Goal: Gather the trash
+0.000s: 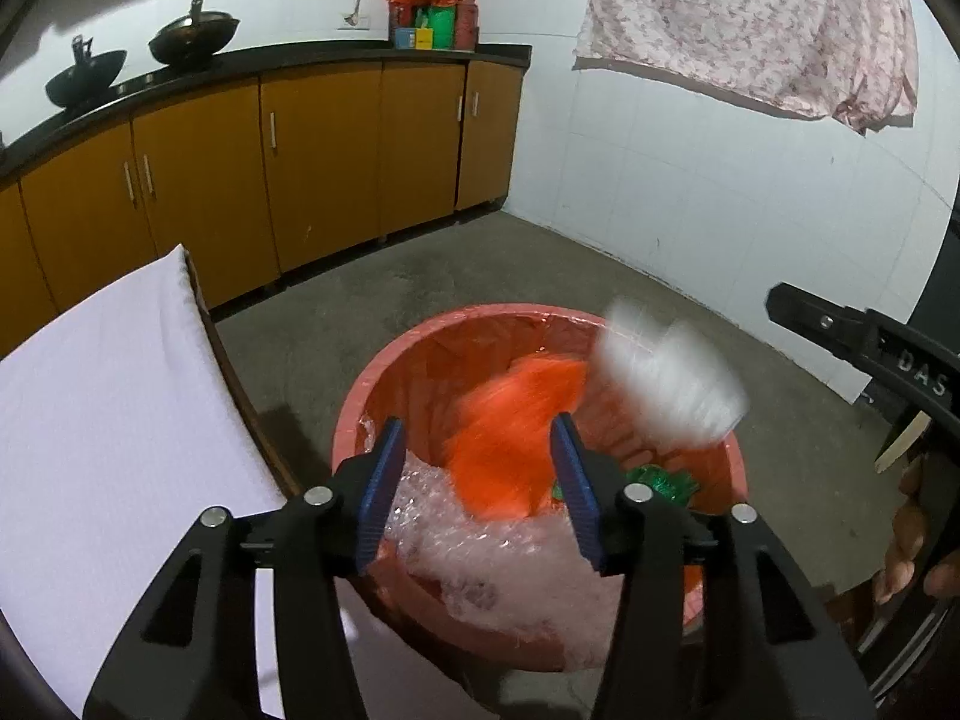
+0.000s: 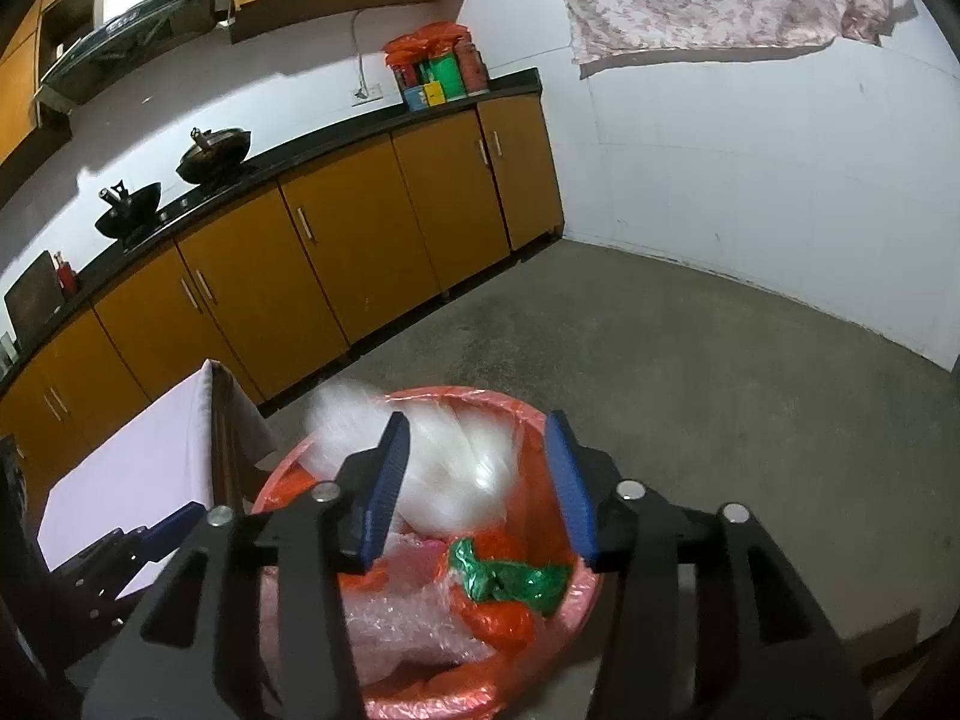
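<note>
A round red bin [image 1: 384, 360] lined with a red plastic bag stands on the floor below both grippers. It holds bubble wrap [image 1: 480, 546], a green wrapper [image 1: 660, 483] and orange plastic. My left gripper [image 1: 480, 480] is open above the bin; a blurred orange bag [image 1: 516, 426] is in the air between its blue pads, touching neither. My right gripper [image 2: 480, 480] is open above the bin [image 2: 576, 594]; a blurred white plastic bag [image 2: 456, 456] is in the air just beyond its pads, also seen in the left wrist view [image 1: 666, 384]. The green wrapper [image 2: 510, 576] lies inside.
A table with a white cloth [image 1: 108, 420] stands just left of the bin. Orange kitchen cabinets [image 1: 300, 162] with a black counter and two woks [image 1: 192, 36] run along the back. A floral cloth [image 1: 750, 18] hangs on the white tiled wall. The floor is bare concrete [image 2: 720, 372].
</note>
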The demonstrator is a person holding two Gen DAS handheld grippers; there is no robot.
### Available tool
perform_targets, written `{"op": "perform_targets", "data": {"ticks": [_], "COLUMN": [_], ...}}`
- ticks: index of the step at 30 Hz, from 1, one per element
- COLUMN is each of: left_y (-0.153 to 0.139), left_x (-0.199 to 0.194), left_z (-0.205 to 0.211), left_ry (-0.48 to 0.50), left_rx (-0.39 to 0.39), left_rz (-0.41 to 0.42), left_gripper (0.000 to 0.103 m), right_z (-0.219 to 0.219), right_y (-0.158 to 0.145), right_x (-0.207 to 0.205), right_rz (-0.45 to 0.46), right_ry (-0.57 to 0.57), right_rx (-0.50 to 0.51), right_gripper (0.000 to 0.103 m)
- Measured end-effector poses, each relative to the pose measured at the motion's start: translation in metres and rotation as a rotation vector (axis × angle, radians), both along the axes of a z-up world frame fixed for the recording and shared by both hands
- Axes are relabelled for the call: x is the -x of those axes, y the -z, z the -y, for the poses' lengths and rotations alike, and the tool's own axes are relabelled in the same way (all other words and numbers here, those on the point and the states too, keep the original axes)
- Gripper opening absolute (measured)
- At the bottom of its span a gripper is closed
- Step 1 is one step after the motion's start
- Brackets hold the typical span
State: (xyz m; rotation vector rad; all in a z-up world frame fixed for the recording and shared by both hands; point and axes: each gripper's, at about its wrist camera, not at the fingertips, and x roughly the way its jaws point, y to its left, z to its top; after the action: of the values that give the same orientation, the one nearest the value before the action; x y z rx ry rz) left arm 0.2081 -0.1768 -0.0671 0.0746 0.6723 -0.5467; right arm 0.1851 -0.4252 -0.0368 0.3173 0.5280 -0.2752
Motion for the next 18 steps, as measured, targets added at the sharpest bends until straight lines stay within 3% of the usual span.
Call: {"op": "perform_targets", "data": {"ticks": [4,12,15,18], "left_y": [-0.006,-0.029,-0.041,-0.051], "left_x": [0.003,0.028,0.049,0.069], "left_z": [-0.008,-0.048,-0.071,-0.091], "left_ry": [-0.018,-0.096,-0.141,-0.186], "left_rx": [0.02,0.057,0.061,0.06], "left_rz": [0.002,0.084,0.135,0.183], "left_gripper": [0.059,0.093,0.098,0.101], "right_z": [0.001,-0.017,-0.028,-0.041], "right_y": [-0.005,-0.027,-0.035,-0.043], "right_x": [0.007,0.045,0.066,0.084], "right_rz": [0.017,0.103,0.139,0.176], "right_ry": [-0.003,-0.035,-0.016,-0.008], "right_rx": [-0.001,0.104,0.158,0.197], "right_gripper": [0.056,0.092,0.099,0.099]}}
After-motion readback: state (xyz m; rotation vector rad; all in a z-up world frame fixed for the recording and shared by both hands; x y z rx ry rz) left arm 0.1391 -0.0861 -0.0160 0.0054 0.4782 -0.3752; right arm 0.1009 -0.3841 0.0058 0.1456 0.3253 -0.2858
